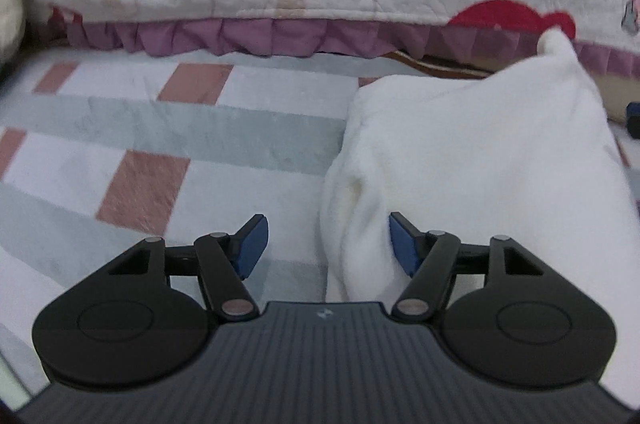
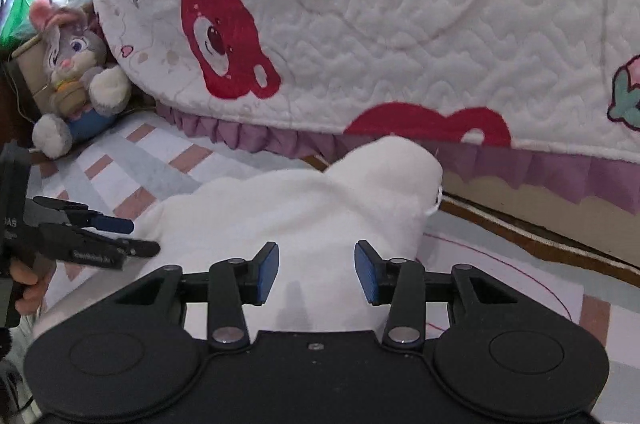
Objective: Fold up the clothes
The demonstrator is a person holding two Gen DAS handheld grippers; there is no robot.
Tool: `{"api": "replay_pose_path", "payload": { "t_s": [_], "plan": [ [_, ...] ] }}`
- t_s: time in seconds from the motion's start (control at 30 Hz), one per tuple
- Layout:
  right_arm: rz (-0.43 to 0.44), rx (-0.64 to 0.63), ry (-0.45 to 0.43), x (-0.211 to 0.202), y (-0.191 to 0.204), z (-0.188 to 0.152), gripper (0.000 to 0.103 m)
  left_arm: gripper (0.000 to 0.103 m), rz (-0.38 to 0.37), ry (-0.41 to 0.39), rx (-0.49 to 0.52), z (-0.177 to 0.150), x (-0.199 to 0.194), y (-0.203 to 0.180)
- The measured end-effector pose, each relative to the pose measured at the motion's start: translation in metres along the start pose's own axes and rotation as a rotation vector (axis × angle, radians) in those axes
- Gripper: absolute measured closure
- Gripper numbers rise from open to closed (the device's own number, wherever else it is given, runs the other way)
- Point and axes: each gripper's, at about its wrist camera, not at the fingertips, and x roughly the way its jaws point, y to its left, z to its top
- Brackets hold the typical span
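A white fleecy garment (image 1: 480, 160) lies bunched on a checked bed sheet (image 1: 160, 128). My left gripper (image 1: 328, 244) is open; the garment's left edge lies between its blue pads, near the right pad (image 1: 402, 248). In the right wrist view the same garment (image 2: 304, 212) fills the middle. My right gripper (image 2: 316, 270) is open, just above the garment's near part. The left gripper (image 2: 120, 236) shows at the left edge of that view, its fingers open at the garment's left side.
A quilted white blanket with red bears (image 2: 400, 24) and a purple frill (image 1: 240, 36) hangs along the far side. A grey plush rabbit (image 2: 76, 72) sits at the far left. A brown wooden edge (image 2: 520, 224) runs at the right.
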Motion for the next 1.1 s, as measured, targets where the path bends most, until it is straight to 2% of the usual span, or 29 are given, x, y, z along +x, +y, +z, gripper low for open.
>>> {"api": "replay_pose_path", "payload": {
  "t_s": [0.1, 0.17, 0.27, 0.4, 0.5, 0.6, 0.67, 0.8, 0.9, 1.0, 1.07, 1.1],
  "plan": [
    [-0.012, -0.029, 0.039, 0.014, -0.005, 0.004, 0.056, 0.037, -0.057, 0.013, -0.017, 0.005, 0.002, 0.009],
    [-0.021, -0.026, 0.074, 0.038, -0.011, 0.011, 0.055, 0.037, -0.091, 0.019, -0.013, 0.006, 0.004, 0.016],
    [-0.049, 0.017, 0.131, 0.076, -0.024, 0.015, 0.047, 0.037, -0.134, 0.033, -0.045, 0.004, 0.011, 0.025],
    [-0.078, -0.041, 0.174, 0.102, -0.024, 0.013, 0.044, 0.034, -0.134, 0.051, -0.107, 0.001, 0.017, 0.031],
    [-0.068, 0.001, 0.178, 0.102, -0.029, 0.016, 0.044, 0.031, -0.128, 0.045, -0.131, 0.0, 0.016, 0.032],
    [-0.105, 0.023, 0.145, 0.083, -0.027, 0.013, 0.044, 0.033, -0.144, 0.029, -0.156, 0.003, 0.005, 0.035],
    [-0.119, 0.045, 0.121, 0.062, -0.023, 0.007, 0.042, 0.039, -0.192, 0.021, -0.163, 0.003, -0.011, 0.041],
    [-0.103, 0.182, 0.131, 0.018, -0.017, -0.021, 0.04, 0.042, -0.346, 0.055, -0.279, -0.016, -0.034, 0.063],
    [-0.007, 0.298, 0.172, 0.003, -0.013, -0.047, 0.04, 0.041, -0.324, 0.093, -0.276, -0.032, -0.038, 0.062],
    [0.074, 0.37, 0.21, 0.001, -0.011, -0.064, 0.04, 0.036, -0.347, 0.138, -0.294, -0.053, -0.033, 0.057],
    [0.091, 0.388, 0.221, 0.001, -0.01, -0.073, 0.038, 0.028, -0.361, 0.168, -0.305, -0.067, -0.03, 0.054],
    [0.094, 0.398, 0.226, 0.002, -0.009, -0.076, 0.038, 0.028, -0.369, 0.183, -0.311, -0.074, -0.029, 0.053]
  ]
}}
